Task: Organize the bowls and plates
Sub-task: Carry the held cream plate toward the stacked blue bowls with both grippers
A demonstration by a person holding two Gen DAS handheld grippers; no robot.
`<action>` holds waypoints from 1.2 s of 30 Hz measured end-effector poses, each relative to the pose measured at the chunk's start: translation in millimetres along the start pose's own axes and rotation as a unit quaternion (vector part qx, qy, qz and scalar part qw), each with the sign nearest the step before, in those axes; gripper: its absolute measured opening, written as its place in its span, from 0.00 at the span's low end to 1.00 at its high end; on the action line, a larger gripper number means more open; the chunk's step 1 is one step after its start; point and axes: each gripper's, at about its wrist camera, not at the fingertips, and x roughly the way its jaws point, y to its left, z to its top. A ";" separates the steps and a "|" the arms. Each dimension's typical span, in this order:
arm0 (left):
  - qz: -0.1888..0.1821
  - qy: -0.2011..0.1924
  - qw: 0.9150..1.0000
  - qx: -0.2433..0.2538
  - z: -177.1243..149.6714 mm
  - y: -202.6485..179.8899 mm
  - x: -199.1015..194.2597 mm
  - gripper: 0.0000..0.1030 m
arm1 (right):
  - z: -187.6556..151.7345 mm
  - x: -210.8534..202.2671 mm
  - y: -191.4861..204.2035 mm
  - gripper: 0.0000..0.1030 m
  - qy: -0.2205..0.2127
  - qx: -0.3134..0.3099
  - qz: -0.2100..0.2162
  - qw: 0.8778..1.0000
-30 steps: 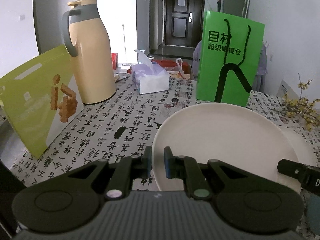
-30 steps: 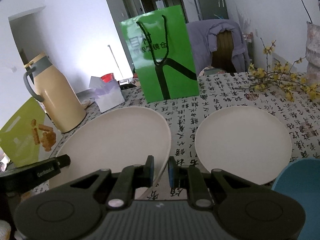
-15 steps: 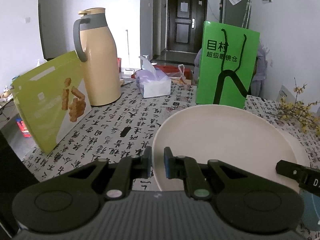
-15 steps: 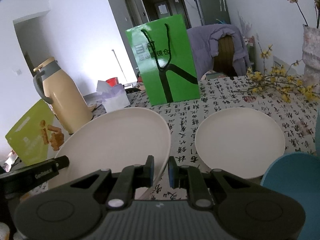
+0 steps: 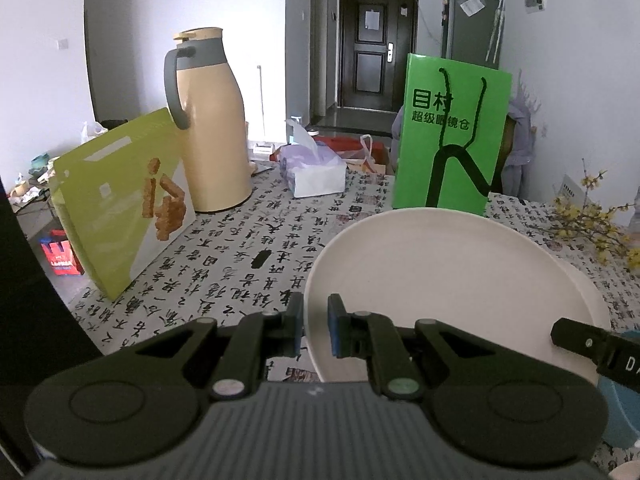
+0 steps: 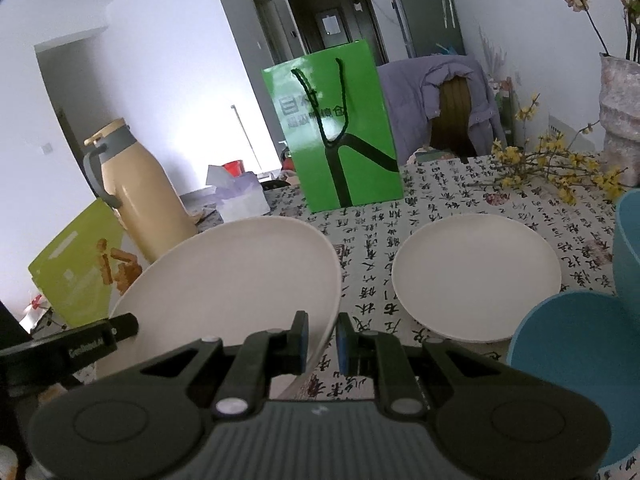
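Counter [image 5: 224, 280], covered with a cloth printed in black characters. Far left: yellow-green box [image 5: 120, 204] leaning upright, cream jug [image 5: 212, 128] with grey handle just behind it. Centre far: tissue pack [image 5: 314, 172], then green paper bag [image 5: 450, 136] standing upright. Near centre: large white plate [image 5: 452, 280], raised and tilted off the counter, gripped at two edges. Left gripper [image 5: 315, 326] clenched on the plate's left rim, the rim running between its blue pads. Right gripper [image 6: 323, 340] clenched on the plate's [image 6: 240, 280] right rim; its black finger also shows at the right edge of the left wrist view. Right of the held plate: second white plate [image 6: 476, 276] lying flat on the counter, apart from the first. Near right: blue bowl [image 6: 576, 360], with another blue bowl [image 6: 628, 248] at the frame edge. Far right: yellow flower sprigs [image 6: 560, 164] lying on the counter, vase [image 6: 620, 120] beside them.
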 end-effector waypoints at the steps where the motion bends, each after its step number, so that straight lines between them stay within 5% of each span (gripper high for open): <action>1: 0.000 -0.001 1.000 0.000 -0.5 -0.2 -2.3 0.12 | -1.0 -2.6 0.6 0.14 -0.002 -0.001 0.000 1.000; 36: 0.008 -0.030 1.000 0.002 -20.7 -11.8 -62.4 0.12 | -19.1 -53.7 -7.4 0.14 -0.026 -0.004 0.008 1.000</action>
